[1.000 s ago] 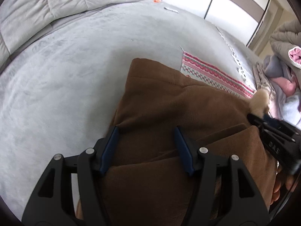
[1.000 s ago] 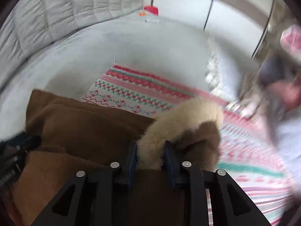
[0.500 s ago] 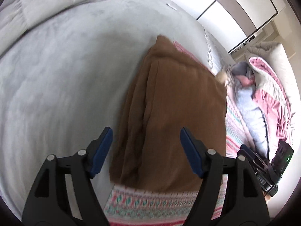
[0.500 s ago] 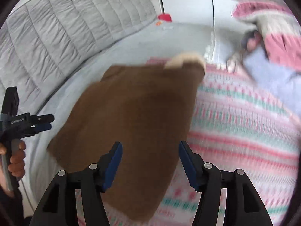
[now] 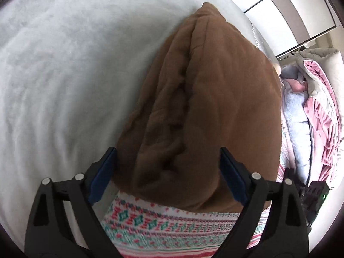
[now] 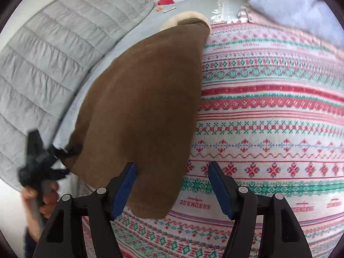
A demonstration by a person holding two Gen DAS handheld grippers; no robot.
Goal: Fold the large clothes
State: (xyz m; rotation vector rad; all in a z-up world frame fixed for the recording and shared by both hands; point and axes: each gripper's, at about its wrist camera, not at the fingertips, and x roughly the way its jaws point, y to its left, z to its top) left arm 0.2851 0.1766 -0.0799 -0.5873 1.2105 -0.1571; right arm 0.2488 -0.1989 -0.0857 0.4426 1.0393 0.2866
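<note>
A folded brown garment (image 5: 206, 107) with a cream fleece trim (image 6: 185, 18) lies in a thick stack, partly on a patterned red, green and white blanket (image 6: 268, 111) and partly on the grey bed cover (image 5: 64, 64). My left gripper (image 5: 167, 176) is open and empty above the stack's near end. My right gripper (image 6: 172, 185) is open and empty above the garment's near corner and the blanket. In the right wrist view the left gripper (image 6: 66, 154) shows at the garment's left edge, blurred.
A grey quilted headboard (image 6: 53, 64) runs along the bed's left side. A heap of lavender and pink bedding (image 5: 311, 111) lies at the right. A small red object (image 6: 165, 1) sits at the far edge. White wardrobe doors (image 5: 301, 6) stand behind.
Both grippers have let go of the garment and opened. They have drawn back and up, and the garment now lies folded on the blanket and bed.
</note>
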